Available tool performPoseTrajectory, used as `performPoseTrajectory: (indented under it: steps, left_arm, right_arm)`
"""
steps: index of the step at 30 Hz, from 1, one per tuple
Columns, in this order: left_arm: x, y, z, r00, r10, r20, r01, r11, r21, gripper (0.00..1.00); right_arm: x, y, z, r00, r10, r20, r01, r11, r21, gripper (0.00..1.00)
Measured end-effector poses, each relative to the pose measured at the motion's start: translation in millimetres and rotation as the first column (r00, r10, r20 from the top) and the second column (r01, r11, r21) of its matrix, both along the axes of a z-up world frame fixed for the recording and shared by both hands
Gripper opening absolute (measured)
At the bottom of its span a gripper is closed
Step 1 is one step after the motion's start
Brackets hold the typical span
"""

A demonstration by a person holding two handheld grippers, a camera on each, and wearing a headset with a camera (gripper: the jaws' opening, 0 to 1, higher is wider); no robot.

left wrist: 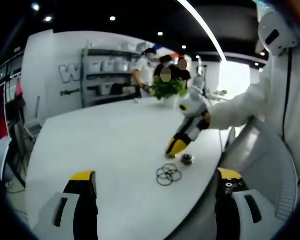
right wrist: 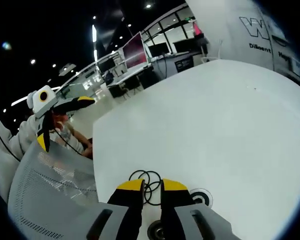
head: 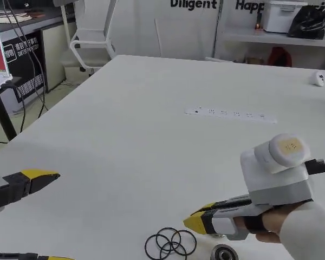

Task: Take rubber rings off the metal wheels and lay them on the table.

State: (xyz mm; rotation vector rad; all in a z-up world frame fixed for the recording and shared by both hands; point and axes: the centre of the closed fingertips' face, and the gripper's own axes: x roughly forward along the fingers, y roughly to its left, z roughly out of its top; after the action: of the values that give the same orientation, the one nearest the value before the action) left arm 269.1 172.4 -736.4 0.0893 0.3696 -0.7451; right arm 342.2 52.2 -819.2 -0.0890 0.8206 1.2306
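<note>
The right tool (head: pixel 196 221) hangs low over the near right part of the white table (head: pixel 151 108). Its yellow-tipped jaws are drawn close together with only a slim gap between them and nothing pinched there, as the right gripper view (right wrist: pixel 152 186) shows. A hand (head: pixel 265 225) in a white sleeve grips its handle. Just below its tips, toward the near edge, a cluster of thin black rubber rings (head: pixel 170 242) lies flat on the table, the loops overlapping one another. In the right gripper view the same rings (right wrist: pixel 147 181) sit just beyond the jaw tips. To the right of the rings, apart from them, a small metal wheel (head: pixel 223 253) rests on the table close under the tool's body. The right gripper view shows it as a round disc (right wrist: pixel 200 196) just right of the right-hand jaw.

The left tool (head: pixel 47 216) is well to the left, at the near left edge of the table, its jaws spread wide and holding nothing. Between its spread jaws (left wrist: pixel 156 175), its own view looks across at the rings (left wrist: pixel 168 174), the wheel (left wrist: pixel 187 159) and the right tool (left wrist: pixel 177 146).

Farther out, a white power strip (head: pixel 230 114) lies on the table toward the far right. People stand by a green plant (left wrist: pixel 167 89) beyond the table's end.
</note>
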Motion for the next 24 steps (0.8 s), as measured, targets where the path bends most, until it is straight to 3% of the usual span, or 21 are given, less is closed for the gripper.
performPoseTrajectory:
  steps: [7, 17, 21, 24]
  left_arm:
    - [-0.5, -2.3, -0.1, 1.000, -0.006, 0.000, 0.006, 1.000, -0.003, 1.00]
    - [-2.0, -6.4, 0.9, 1.000, -0.018, -0.003, 0.018, 1.000, -0.004, 1.00]
    - [-2.4, -9.0, 0.7, 1.000, -0.025, -0.009, 0.025, 1.000, 0.000, 1.00]
    - [-2.4, -10.8, 1.4, 0.999, -0.032, -0.011, 0.032, 0.999, 0.000, 1.00]
  right_arm:
    - [-6.0, -11.7, 22.2, 0.999, 0.024, 0.048, -0.025, 0.999, 0.022, 0.15]
    - [-12.6, -36.6, 56.1, 0.989, 0.023, 0.148, -0.032, 0.998, 0.058, 0.33]
    - [-12.8, -46.9, 66.6, 0.986, 0.006, 0.164, -0.019, 0.997, 0.080, 0.40]
    - [-15.0, -56.4, 75.4, 0.979, 0.000, 0.206, -0.016, 0.997, 0.079, 0.47]
